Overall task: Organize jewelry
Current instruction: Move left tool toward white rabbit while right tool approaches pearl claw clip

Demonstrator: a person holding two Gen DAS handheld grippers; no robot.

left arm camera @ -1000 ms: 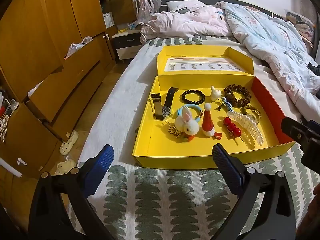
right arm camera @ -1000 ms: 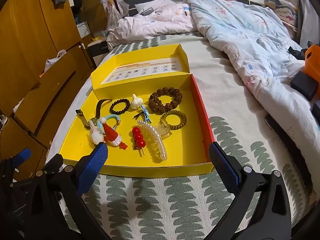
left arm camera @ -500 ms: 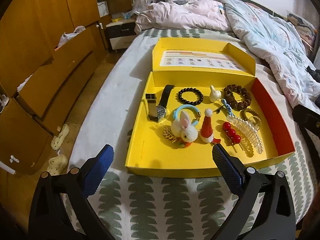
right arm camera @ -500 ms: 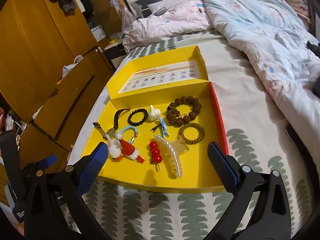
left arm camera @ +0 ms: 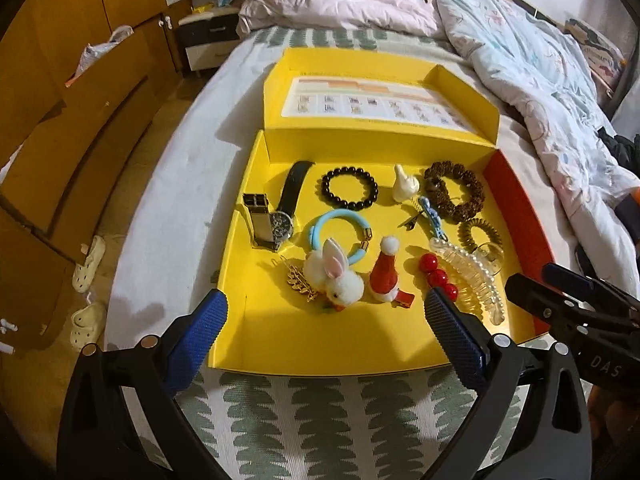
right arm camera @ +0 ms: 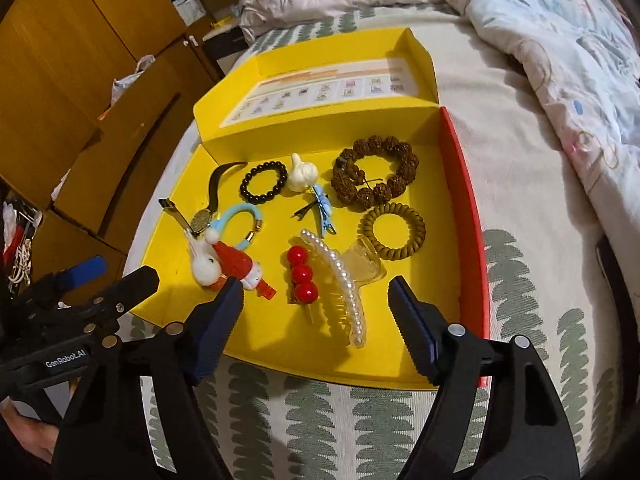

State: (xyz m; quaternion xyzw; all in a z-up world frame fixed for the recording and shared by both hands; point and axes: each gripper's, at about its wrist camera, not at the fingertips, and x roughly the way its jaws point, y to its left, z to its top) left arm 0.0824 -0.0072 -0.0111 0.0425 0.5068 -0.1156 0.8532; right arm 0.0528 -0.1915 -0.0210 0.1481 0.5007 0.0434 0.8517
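A bed [left arm camera: 168,216] covered by a white sheet with a green leaf-patterned strip is seen from above. An open yellow box [left arm camera: 320,344], its lid [left arm camera: 384,76] folded back flat, is set directly on it. A rumpled pale quilt [left arm camera: 532,80] is heaped beside the box.

Box [left arm camera: 256,344] on the bed [left arm camera: 320,420], lid behind. Inside: watch [left arm camera: 280,216] far left, rabbit [left arm camera: 336,280] front, bead bracelet [left arm camera: 349,188] behind it, claw clip [left arm camera: 472,276] right.

a bed [left arm camera: 168,208] with leaf-print cover, rumpled quilt [left arm camera: 532,64] at its far end, wooden wardrobe [left arm camera: 60,92] beside it, slippers [left arm camera: 89,258] on the floor between.
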